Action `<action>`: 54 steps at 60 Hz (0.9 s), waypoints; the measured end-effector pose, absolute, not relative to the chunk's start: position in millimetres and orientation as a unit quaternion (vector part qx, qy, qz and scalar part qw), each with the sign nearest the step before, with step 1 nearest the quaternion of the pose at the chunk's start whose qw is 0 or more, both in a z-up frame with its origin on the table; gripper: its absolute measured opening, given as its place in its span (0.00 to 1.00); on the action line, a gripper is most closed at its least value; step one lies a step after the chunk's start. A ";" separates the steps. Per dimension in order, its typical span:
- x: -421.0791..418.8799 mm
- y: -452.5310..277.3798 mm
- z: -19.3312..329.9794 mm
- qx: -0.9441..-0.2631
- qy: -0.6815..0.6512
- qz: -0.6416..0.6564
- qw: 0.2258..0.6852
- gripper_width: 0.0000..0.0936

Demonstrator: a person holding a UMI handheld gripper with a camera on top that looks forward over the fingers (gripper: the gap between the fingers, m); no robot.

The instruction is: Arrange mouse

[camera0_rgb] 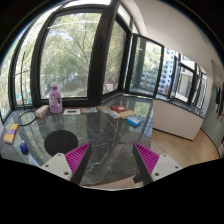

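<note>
My gripper [112, 158] is open and empty, its two magenta pads [76, 155] wide apart above the near part of a dark marbled table [105, 135]. A round black flat thing [60, 141], possibly a mouse mat or a mouse, lies on the table just ahead and left of the left finger. I cannot make out a mouse with certainty. Nothing stands between the fingers.
A pink bottle [55, 98] stands at the table's far left by the windows. A small box [119, 109] and a blue thing [134, 121] lie at the far right. Small yellow [9, 135] and blue [22, 147] items lie at the left edge. A white cabinet [178, 118] stands to the right.
</note>
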State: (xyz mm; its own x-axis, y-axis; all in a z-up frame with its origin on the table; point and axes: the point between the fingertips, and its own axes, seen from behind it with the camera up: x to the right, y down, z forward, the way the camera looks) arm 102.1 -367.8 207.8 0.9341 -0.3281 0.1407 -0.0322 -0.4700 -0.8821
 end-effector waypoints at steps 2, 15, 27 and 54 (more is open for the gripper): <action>101.1 -370.2 204.7 -0.847 0.107 -0.147 0.499 0.91; 57.3 -388.2 144.4 -0.878 0.093 -0.142 0.448 0.90; -57.1 -403.7 85.5 -0.906 0.052 -0.079 0.413 0.90; -329.8 -279.5 14.8 -0.896 -0.068 0.024 0.438 0.91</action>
State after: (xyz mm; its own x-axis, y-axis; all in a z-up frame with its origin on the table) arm -329.8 -279.5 14.8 0.9895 0.1436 0.0168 0.1015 -0.6071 -0.7881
